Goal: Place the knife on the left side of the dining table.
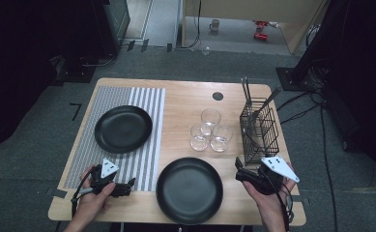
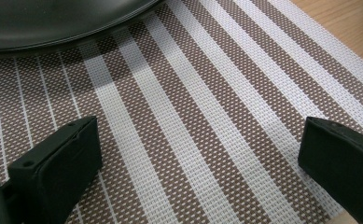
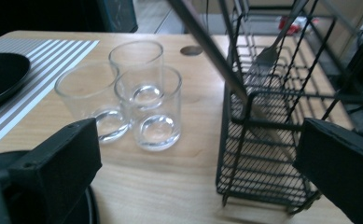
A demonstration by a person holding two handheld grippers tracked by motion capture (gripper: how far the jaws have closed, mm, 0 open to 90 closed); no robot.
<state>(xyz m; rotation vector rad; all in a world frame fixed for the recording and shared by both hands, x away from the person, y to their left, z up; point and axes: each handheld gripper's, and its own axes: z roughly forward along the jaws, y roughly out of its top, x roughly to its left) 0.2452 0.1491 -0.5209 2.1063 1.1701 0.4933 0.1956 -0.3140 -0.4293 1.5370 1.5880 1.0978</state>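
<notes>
A black plate (image 1: 122,129) lies on a brown-and-white striped placemat (image 1: 144,104) at the table's left. A second black plate (image 1: 189,190) sits on bare wood near the front edge. Three clear glasses (image 1: 210,119) cluster at the centre right. My left gripper (image 1: 126,187) rests low over the placemat's front corner, open, with nothing between its jaws; in the left gripper view the left gripper (image 2: 202,140) spans the placemat (image 2: 193,93) below the plate's rim (image 2: 53,23). My right gripper (image 1: 240,170) is open between the front plate and the basket, and in its own view the right gripper (image 3: 198,144) faces the glasses (image 3: 153,109).
A black wire basket (image 1: 259,129) holding a fork (image 3: 270,51) and other cutlery stands at the right, close to my right gripper. A round cable hole (image 1: 218,95) is at the table's back. Grey carpet and cables surround the table.
</notes>
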